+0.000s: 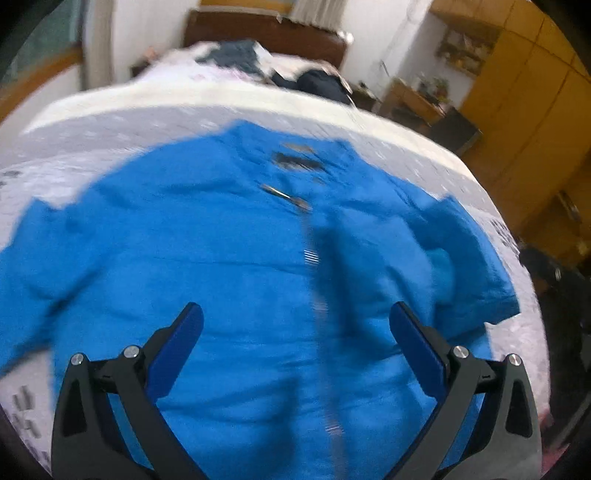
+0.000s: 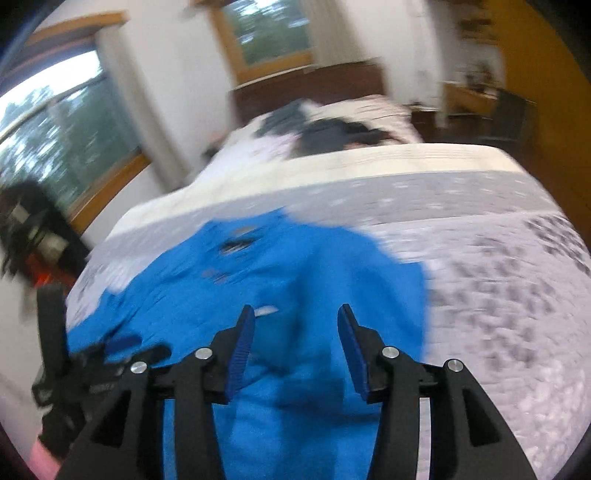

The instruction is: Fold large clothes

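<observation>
both frames motion-blurred, fine detail lost.

bright blue zip-front padded jacket (image 1: pixel 236 258) lies spread flat, front up, on a bed w/ grey-and-white patterned quilt (image 1: pixel 110 147). collar end points toward the far side of the bed; hem end nearest the cameras. zip line (image 1: pixel 314 280) runs down the middle, slightly right of centre in left wrist view. one sleeve spreads out to the left edge, other sleeve (image 1: pixel 465 258) bunched/folded up at the right. dark label patch (image 1: pixel 295 160) near the collar, unreadable.

left gripper (image 1: pixel 295 325): black frame, blue pads (image 1: pixel 184 332), jaws spread wide, nothing between them. it hangs above the lower body of the jacket; contact w/ fabric can't tell.

right gripper (image 2: pixel 295 332): jaws parted, narrower gap than left, nothing clamped. sits over the jacket's right part (image 2: pixel 314 280), near its edge where blue meets quilt (image 2: pixel 498 295). small white tab (image 2: pixel 266 311) shows just by the left pad. the left gripper (image 2: pixel 122 350) is also seen in the right wrist view, low left, over the jacket.

background: dark clothes heap (image 1: pixel 321 83) on the far part of the bed, dark wood headboard (image 1: pixel 266 33) behind it, yellow-brown wooden wardrobe (image 1: pixel 535 92) at right, windows w/ wood frames (image 2: pixel 66 122) at left in right wrist view.
</observation>
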